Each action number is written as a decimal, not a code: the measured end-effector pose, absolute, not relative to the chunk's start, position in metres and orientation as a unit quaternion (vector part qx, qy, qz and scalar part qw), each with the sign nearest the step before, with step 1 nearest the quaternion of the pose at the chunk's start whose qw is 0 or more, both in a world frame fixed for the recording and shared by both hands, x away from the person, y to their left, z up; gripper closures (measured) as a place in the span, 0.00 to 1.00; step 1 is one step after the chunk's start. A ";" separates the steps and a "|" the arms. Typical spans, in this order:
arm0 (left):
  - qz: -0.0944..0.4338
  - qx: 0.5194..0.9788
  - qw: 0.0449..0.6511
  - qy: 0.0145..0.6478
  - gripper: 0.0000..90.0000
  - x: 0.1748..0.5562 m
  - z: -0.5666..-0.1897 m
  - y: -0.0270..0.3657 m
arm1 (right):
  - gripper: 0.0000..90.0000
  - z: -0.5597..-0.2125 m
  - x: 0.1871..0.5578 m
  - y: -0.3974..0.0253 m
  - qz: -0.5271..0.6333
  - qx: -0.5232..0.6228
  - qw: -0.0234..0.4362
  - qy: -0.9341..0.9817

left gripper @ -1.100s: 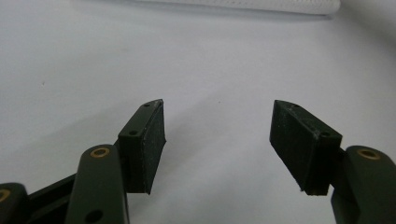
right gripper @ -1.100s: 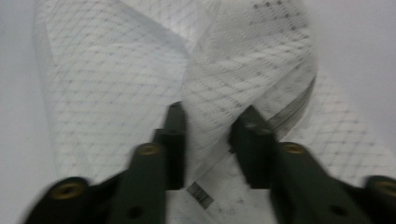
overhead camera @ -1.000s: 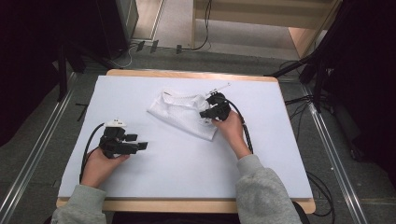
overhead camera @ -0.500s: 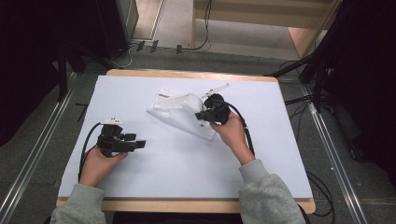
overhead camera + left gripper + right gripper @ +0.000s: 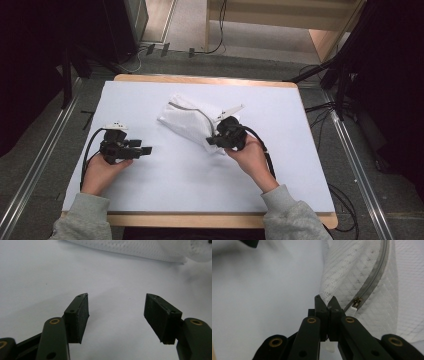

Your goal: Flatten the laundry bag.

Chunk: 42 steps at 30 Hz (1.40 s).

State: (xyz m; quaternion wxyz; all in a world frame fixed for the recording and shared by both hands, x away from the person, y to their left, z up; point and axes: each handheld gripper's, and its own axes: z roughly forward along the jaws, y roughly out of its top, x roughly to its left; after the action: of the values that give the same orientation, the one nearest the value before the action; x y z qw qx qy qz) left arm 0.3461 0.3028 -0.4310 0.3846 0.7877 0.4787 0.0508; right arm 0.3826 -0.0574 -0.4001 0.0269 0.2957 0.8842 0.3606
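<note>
A white mesh zipper bag (image 5: 187, 120) lies folded near the middle of the white table top (image 5: 165, 175). My right gripper (image 5: 211, 140) is shut on the bag's near right edge. In the right gripper view its jaws (image 5: 327, 305) pinch the mesh (image 5: 352, 272) just left of the grey zipper (image 5: 372, 280) and its white pull tab (image 5: 354, 307). My left gripper (image 5: 146, 149) rests on the table to the left of the bag and stands open. Its view has bare table between the pads (image 5: 80, 315) and the bag's edge (image 5: 130, 250) farther off.
A white tag or strap end (image 5: 232, 108) sticks out at the bag's far right corner. Cables (image 5: 265, 150) trail from both grippers over the table. The wooden table edge (image 5: 200, 80) runs along the back, with metal rails (image 5: 350, 150) on the floor either side.
My right gripper has pulled the bag's edge toward the near side and slightly left, and the bag has folded over. The left gripper has hardly moved.
</note>
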 end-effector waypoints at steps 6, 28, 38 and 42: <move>0.050 0.789 0.384 0.477 0.42 0.351 -0.430 0.304 | 1.00 -0.402 0.359 -0.057 0.360 0.281 0.017 0.889; 0.054 0.786 0.392 0.474 0.41 0.372 -0.432 0.303 | 1.00 -0.429 0.306 -0.046 0.334 0.249 -0.030 0.909; 0.054 0.782 0.410 0.465 0.41 0.380 -0.430 0.308 | 0.83 -0.430 0.296 -0.052 0.345 0.247 -0.021 0.905; 0.053 0.786 0.406 0.464 0.41 0.382 -0.431 0.306 | 0.78 -0.422 0.294 -0.063 0.365 0.254 -0.011 0.896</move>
State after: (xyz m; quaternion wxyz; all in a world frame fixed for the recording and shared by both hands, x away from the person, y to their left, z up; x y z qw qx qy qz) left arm 0.3820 0.3060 -0.4311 0.4059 0.7856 0.4640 0.0532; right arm 0.2938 -0.0632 -0.4218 -0.0113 0.2540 0.8956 0.3651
